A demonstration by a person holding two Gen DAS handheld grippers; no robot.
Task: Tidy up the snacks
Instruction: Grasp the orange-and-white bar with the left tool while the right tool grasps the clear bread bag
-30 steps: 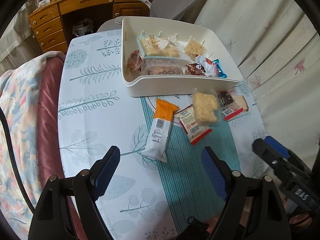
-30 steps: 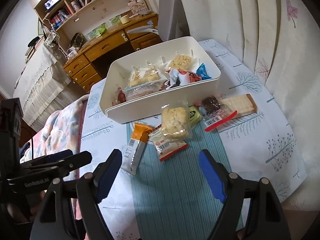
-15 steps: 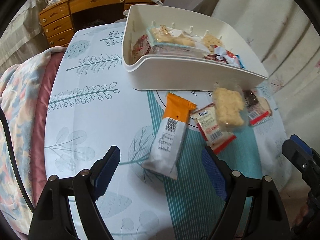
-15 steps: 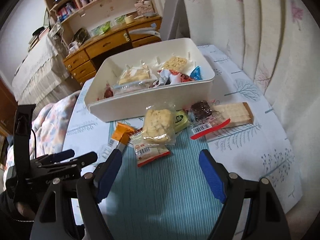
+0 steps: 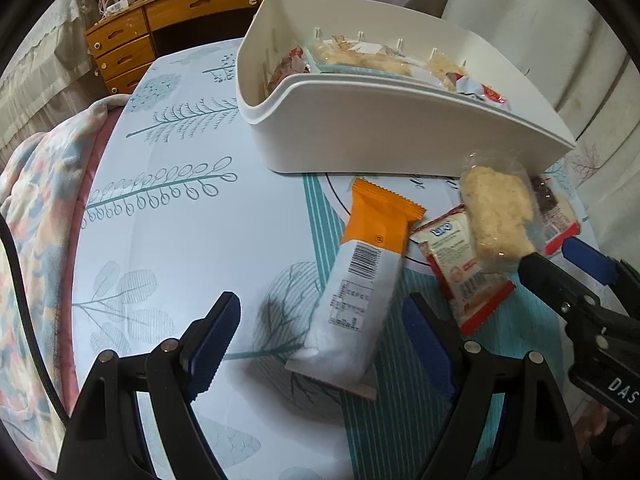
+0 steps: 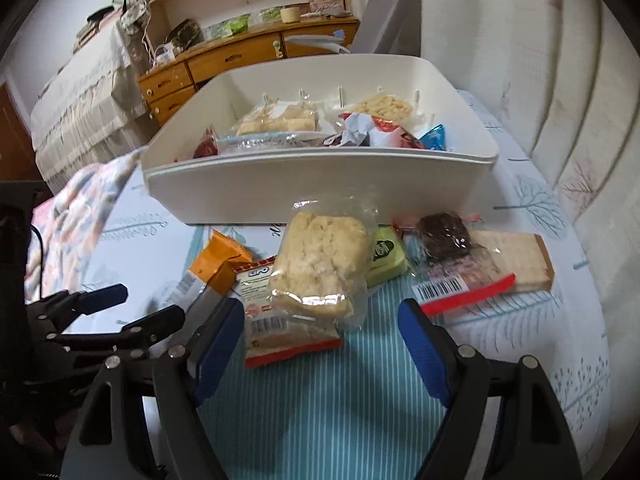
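Observation:
A white bin point(image 5: 400, 128) point(image 6: 320, 184) holding several wrapped snacks stands at the back of the table. In front of it lie loose snacks: an orange-and-white bar point(image 5: 360, 280) point(image 6: 218, 260), a red-edged cracker pack point(image 5: 460, 264) point(image 6: 280, 332), a clear-wrapped crumbly cake point(image 5: 498, 212) point(image 6: 320, 268) on top of it, a green pack point(image 6: 386, 254), a brownie point(image 6: 444, 236) and a wafer pack point(image 6: 516, 260). My left gripper point(image 5: 320, 344) hangs open just above the bar's white end. My right gripper point(image 6: 322, 344) is open in front of the cake, also seen as the right gripper point(image 5: 572, 272) at the left wrist view's right edge.
A leaf-print cloth covers the round table point(image 5: 168, 240). A flowered blanket point(image 5: 24, 240) lies off its left edge. A curtain point(image 6: 560, 80) hangs close on the right, and a wooden desk point(image 5: 180, 12) with drawers stands behind.
Both grippers have come down toward the table and closer to the loose snacks, which now look larger. The right gripper has rolled level. Jaws stayed as wide as before.

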